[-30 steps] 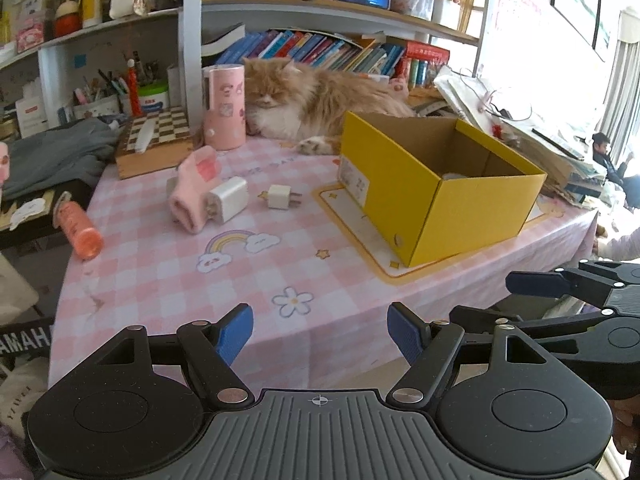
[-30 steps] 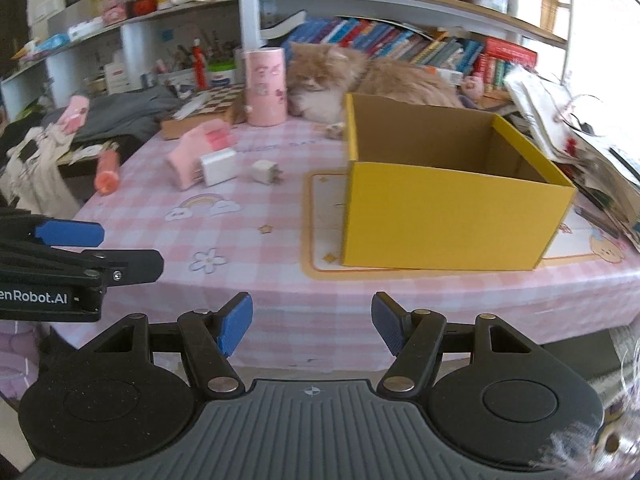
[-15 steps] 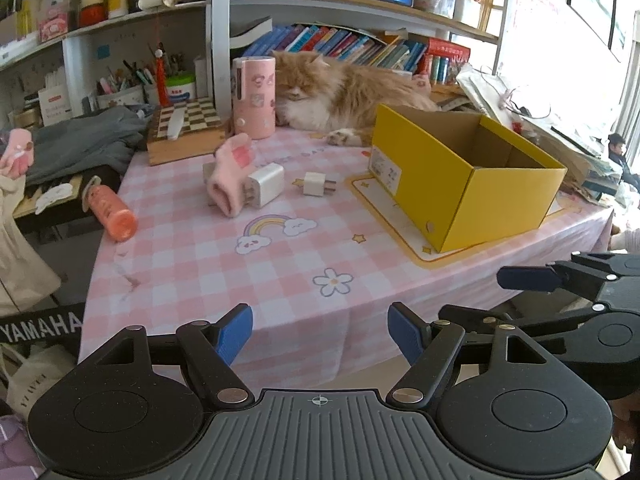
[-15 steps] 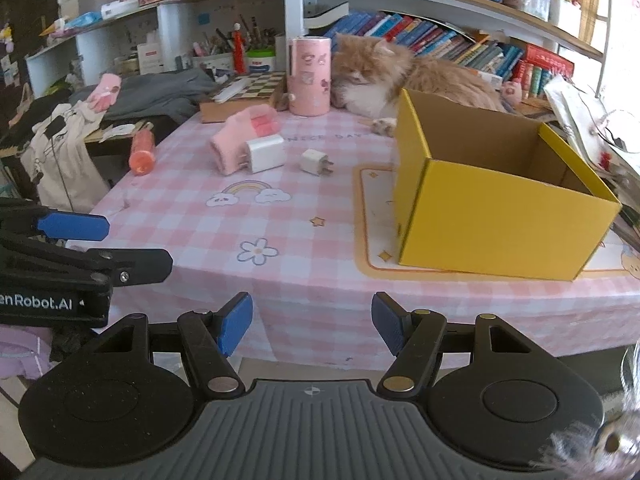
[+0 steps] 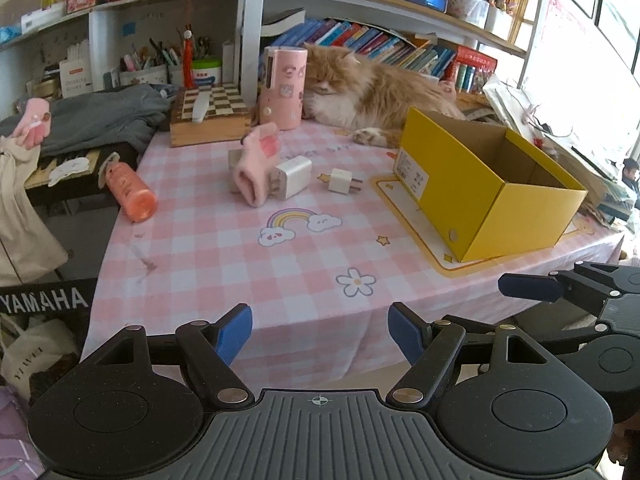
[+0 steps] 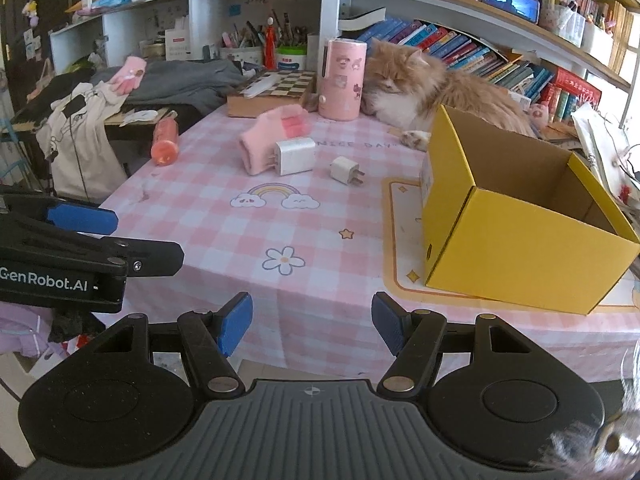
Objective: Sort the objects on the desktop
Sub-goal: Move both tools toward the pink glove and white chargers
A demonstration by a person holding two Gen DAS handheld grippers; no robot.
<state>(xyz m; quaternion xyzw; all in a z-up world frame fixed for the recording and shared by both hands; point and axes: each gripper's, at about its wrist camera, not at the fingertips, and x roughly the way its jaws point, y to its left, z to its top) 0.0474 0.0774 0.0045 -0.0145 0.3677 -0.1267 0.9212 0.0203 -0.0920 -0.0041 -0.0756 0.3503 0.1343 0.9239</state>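
On pink cloth, small charger [image 5: 341,180] w/ prongs probably toward yellow box [image 5: 486,184]; both grippers' fingers [image 5: 234,332] released.

1. The left gripper [image 5: 320,334] hangs before the table's near edge, jaws apart, nothing between them.
2. On the pink checked tablecloth [image 5: 224,248] lie a pink glove [image 5: 256,172], a large white charger [image 5: 294,178] touching it, and a small white plug [image 5: 342,181].
3. An open yellow box [image 5: 480,200] stands to the right.
4. An orange bottle [image 5: 130,192] lies at the left edge.
5. A cat [image 5: 372,92] rests behind.

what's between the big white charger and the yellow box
The small white plug adapter lies on the cloth between the large charger and the yellow box; both wrist views show it.
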